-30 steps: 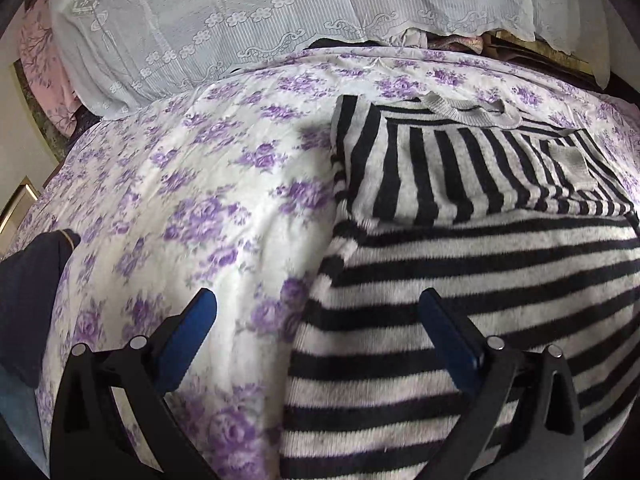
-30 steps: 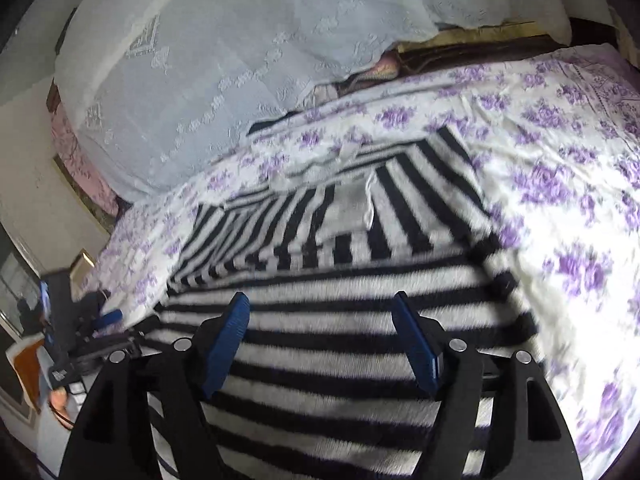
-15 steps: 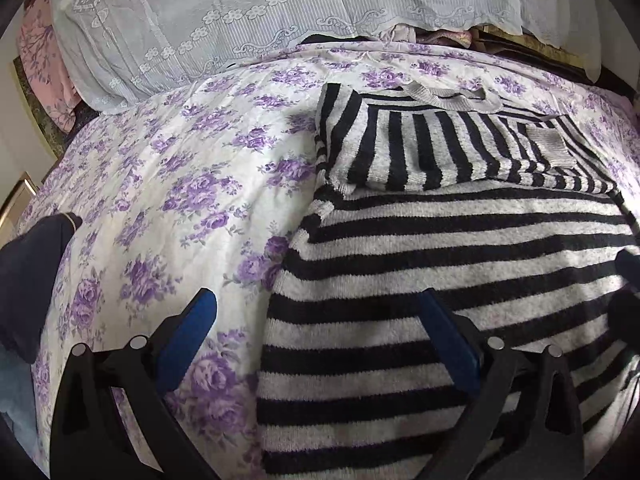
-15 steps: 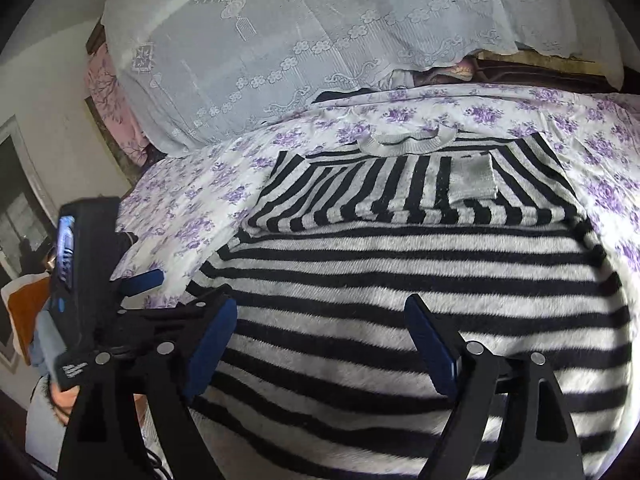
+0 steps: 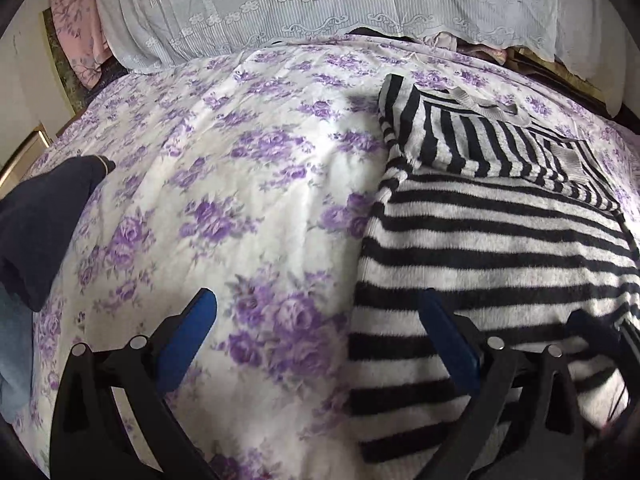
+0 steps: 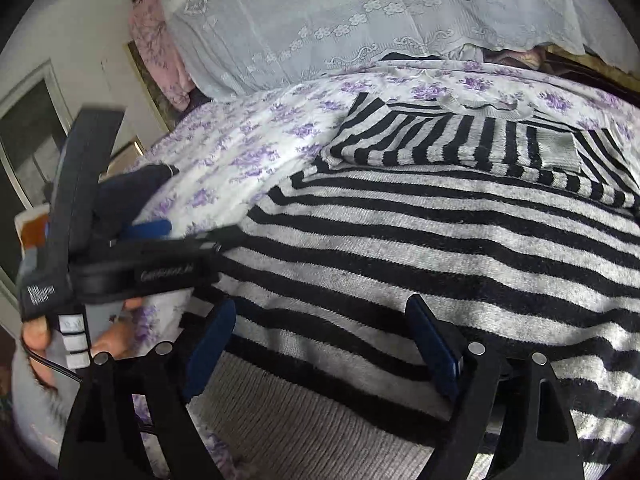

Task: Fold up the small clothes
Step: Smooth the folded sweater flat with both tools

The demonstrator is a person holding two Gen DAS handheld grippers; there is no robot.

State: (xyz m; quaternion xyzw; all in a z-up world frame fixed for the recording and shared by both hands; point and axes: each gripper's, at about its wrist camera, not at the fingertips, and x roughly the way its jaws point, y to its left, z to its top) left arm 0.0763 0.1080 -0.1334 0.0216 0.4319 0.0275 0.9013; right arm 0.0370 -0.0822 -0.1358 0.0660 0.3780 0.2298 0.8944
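A black-and-grey striped sweater [image 5: 492, 248] [image 6: 420, 240] lies flat on the floral bedspread [image 5: 248, 184], its sleeves folded across the chest near the grey collar [image 6: 486, 104]. My left gripper [image 5: 316, 316] is open over the sweater's left edge, one blue pad over the bedspread, the other over the stripes. My right gripper [image 6: 320, 332] is open just above the sweater's ribbed lower hem [image 6: 304, 412], nothing between its pads. In the right wrist view the left gripper's body [image 6: 120, 264] and the hand holding it [image 6: 36, 332] show at the left.
A white lace cover [image 5: 320, 12] drapes over pillows at the bed's far side, with pink fabric [image 5: 76, 28] at its left. A dark navy garment [image 5: 40, 220] lies at the bed's left edge. A wall and a framed pane [image 6: 36, 136] stand left of the bed.
Both grippers slid left along the sweater's lower part. The left one now straddles its left edge; the right one rolled, opened wider and reached the ribbed hem. The sweater has not moved.
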